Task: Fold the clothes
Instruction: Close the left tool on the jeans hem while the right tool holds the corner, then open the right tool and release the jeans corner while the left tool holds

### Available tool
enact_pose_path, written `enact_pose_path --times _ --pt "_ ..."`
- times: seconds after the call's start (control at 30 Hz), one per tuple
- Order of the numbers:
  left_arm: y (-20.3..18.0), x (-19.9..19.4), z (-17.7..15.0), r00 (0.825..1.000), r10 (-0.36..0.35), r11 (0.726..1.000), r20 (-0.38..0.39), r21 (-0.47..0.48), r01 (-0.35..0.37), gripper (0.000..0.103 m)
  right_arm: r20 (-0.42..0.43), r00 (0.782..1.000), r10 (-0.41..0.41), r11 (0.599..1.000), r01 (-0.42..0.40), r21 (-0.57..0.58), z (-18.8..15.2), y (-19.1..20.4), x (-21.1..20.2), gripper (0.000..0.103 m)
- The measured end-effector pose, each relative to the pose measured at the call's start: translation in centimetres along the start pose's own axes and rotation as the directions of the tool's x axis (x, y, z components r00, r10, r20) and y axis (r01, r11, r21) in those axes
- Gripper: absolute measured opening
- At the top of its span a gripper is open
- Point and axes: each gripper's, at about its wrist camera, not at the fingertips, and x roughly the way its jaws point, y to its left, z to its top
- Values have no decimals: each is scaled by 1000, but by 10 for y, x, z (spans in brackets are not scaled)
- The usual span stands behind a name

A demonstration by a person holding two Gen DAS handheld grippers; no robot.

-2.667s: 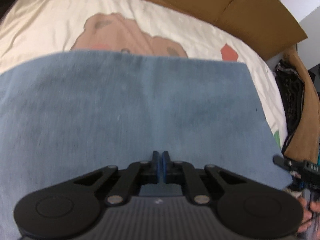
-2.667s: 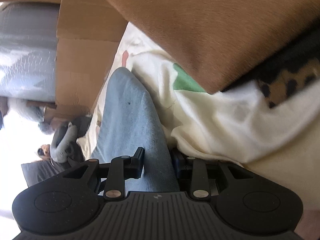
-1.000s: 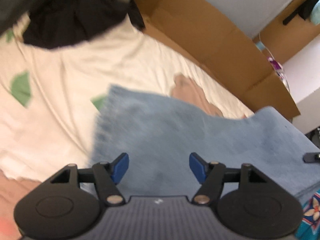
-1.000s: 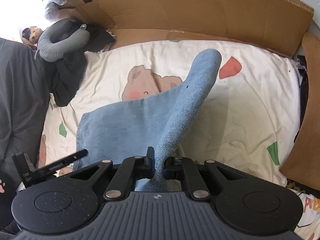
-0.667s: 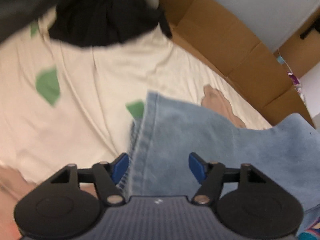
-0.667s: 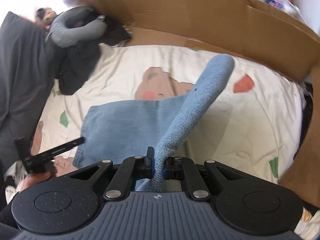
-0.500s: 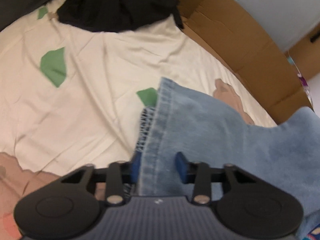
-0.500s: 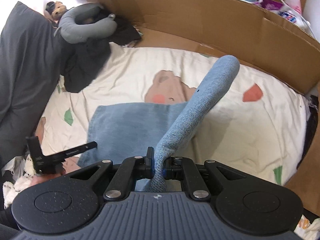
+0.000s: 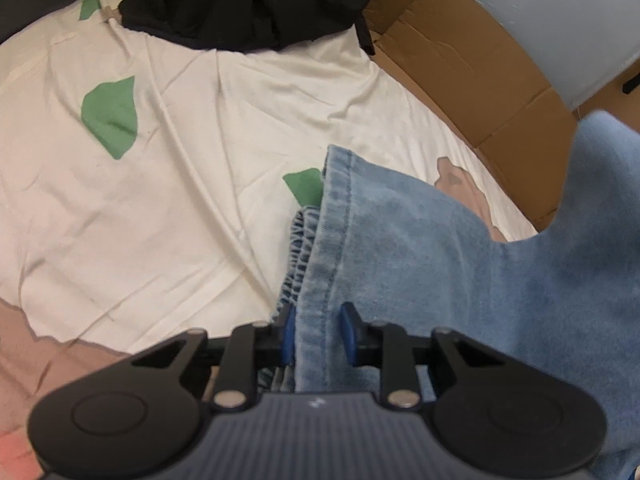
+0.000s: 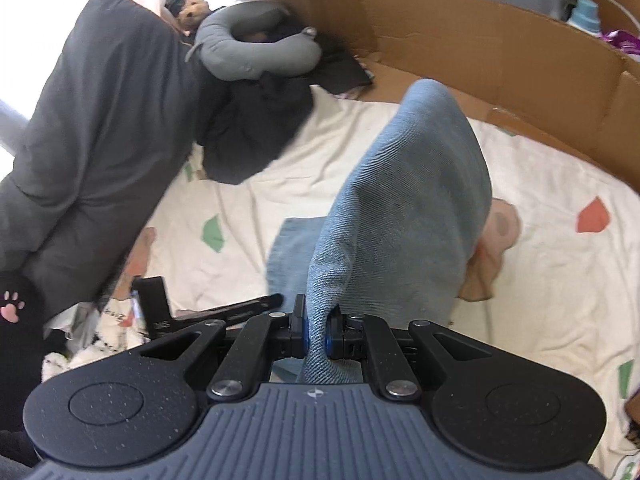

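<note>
One pair of light blue denim jeans (image 9: 420, 248) lies partly on a bed covered by a cream sheet with green, red and tan printed shapes (image 9: 160, 208), and two grippers hold it at different places. The left gripper (image 9: 318, 334) has its blue-padded jaws closing on the stitched hem edge of the jeans, with the denim between them and the pads pressing on it at a narrow gap. The right gripper (image 10: 316, 334) is clamped tight on a bunched fold of the same denim, which rises from its jaws as a tall, rounded hump above the bed. In the right wrist view the left gripper shows as a black bar (image 10: 224, 310) low at the left, beside the flat part of the jeans.

The denim is pale and faded, with a double row of stitching along the hem and a gathered, ruffled layer showing under it.

One heap of black clothing (image 9: 248, 0) sits at the far edge of the sheet, one grey U-shaped neck pillow (image 10: 256, 46) lies on dark fabric, and one large dark grey quilted cover (image 10: 88, 120) fills the left. Brown cardboard panels (image 10: 500, 52) line the far side of the bed. How many cardboard pieces there are cannot be told, and most of the jeans is cut off or hidden behind the raised fold.
</note>
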Motion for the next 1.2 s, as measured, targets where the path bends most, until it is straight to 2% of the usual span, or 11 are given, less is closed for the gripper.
enact_pose_path --times 0.3,0.53,0.63,0.73,0.8,0.83,0.97,1.07,1.13,1.2 --pt "7 5 8 999 -33 999 -16 7 34 26 -31 994 108 994 -109 -28 -1 28 31 6" --pt "25 5 14 995 -98 990 -7 -105 97 22 -88 982 169 981 -176 -83 -6 48 77 6" --pt "27 -1 15 995 -93 986 22 -138 96 19 -104 977 184 977 -193 -87 -10 50 97 6" --pt "25 -4 19 995 -96 989 25 -107 98 18 -121 974 193 974 -205 -98 -14 53 112 6" --pt "27 -10 25 997 -67 993 32 -96 69 19 -138 971 197 970 -213 -115 -16 55 117 6" --pt "29 -15 29 998 -44 994 43 -102 48 21 -146 969 200 968 -218 -121 -18 55 120 6" --pt "42 -38 44 993 -59 984 99 -162 74 27 -178 963 204 964 -229 -136 -23 60 135 6" --pt "49 -44 54 984 -129 961 120 -230 154 39 -203 960 193 960 -227 -162 -30 65 148 6" --pt "50 -44 58 974 -183 945 130 -250 211 52 -222 957 185 957 -227 -181 -36 68 158 6" --pt "49 -39 61 969 -221 936 111 -254 242 55 -233 955 181 958 -225 -180 -42 68 168 6"
